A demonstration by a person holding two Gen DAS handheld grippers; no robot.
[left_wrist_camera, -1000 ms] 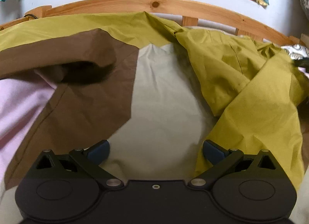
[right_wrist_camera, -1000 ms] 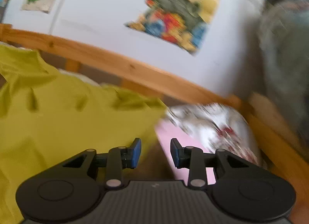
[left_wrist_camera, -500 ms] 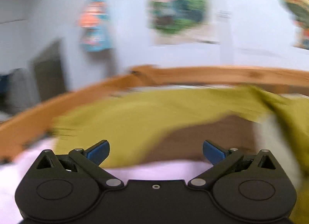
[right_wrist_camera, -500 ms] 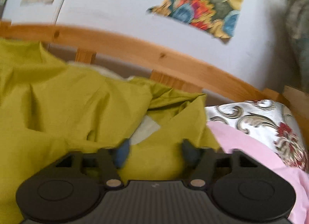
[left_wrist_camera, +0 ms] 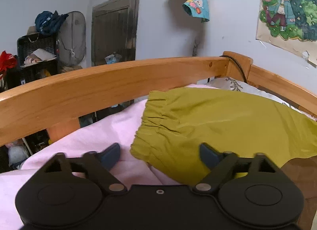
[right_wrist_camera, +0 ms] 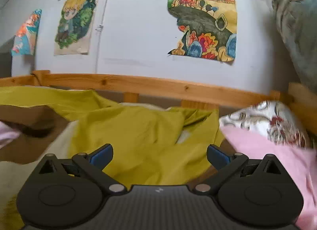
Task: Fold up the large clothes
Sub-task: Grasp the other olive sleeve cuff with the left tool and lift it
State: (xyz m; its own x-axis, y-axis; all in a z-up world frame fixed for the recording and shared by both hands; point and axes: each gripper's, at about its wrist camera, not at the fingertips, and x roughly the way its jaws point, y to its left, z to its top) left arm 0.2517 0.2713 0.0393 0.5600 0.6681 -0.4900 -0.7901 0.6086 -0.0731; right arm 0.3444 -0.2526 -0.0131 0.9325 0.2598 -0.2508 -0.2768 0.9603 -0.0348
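I am seeing the left gripper (left_wrist_camera: pixel 159 153), swung off the jacket body, closing around the olive sleeve cuff (left_wrist_camera: pixel 156 123) lying on the pink sheet (left_wrist_camera: pixel 95 135), pads not yet pressing; the right gripper (right_wrist_camera: pixel 159 154) is opening over the blurred jacket (right_wrist_camera: pixel 138 131), empty.

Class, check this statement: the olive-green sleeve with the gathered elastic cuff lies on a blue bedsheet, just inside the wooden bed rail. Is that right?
Not quite. The sheet is pale pink, not blue, as the left wrist view shows. The rest holds: the olive-green sleeve with its gathered elastic cuff lies on it, just inside the wooden bed rail.
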